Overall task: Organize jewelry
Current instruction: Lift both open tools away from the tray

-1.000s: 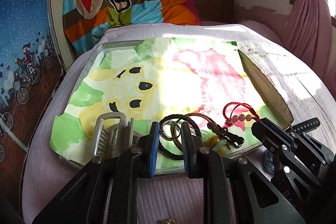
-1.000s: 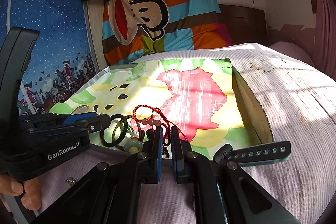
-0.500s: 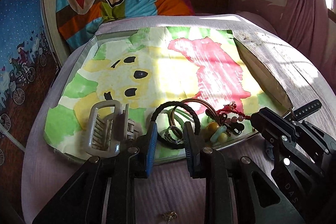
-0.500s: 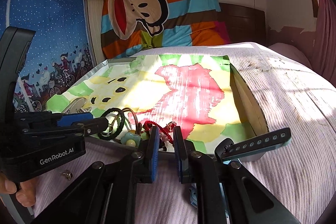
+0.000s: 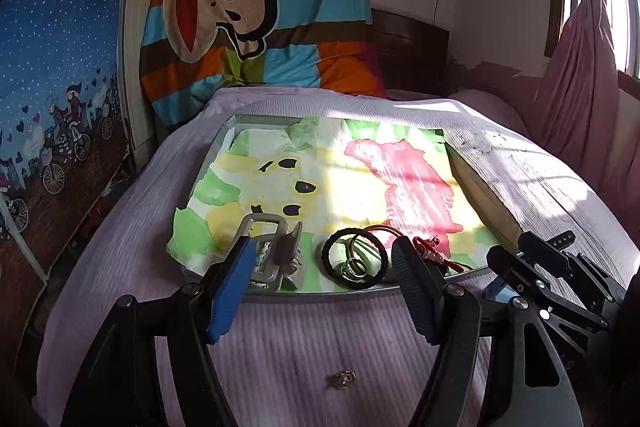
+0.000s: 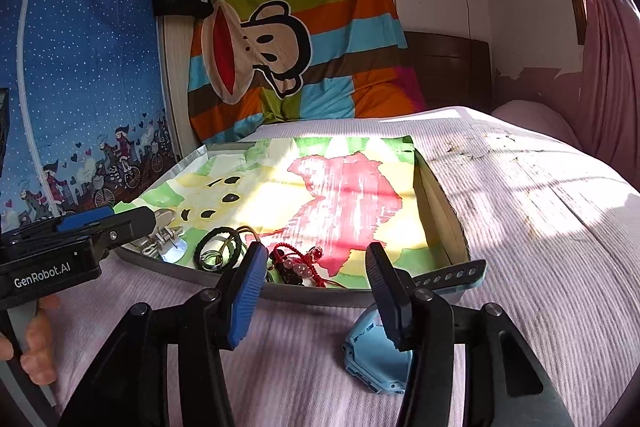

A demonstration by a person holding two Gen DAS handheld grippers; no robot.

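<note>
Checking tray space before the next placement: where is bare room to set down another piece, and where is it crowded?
Free: the tray's far part, over the yellow and pink print up to its back rim. Crowded: the near edge, with the grey hair clip, black band and red bracelet side by side.

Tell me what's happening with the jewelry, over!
Left gripper and right gripper open, jaws just widened, empty. Red beaded cord bracelet and black braided ring lie in the colourful shallow tray. Nothing blocking.
</note>
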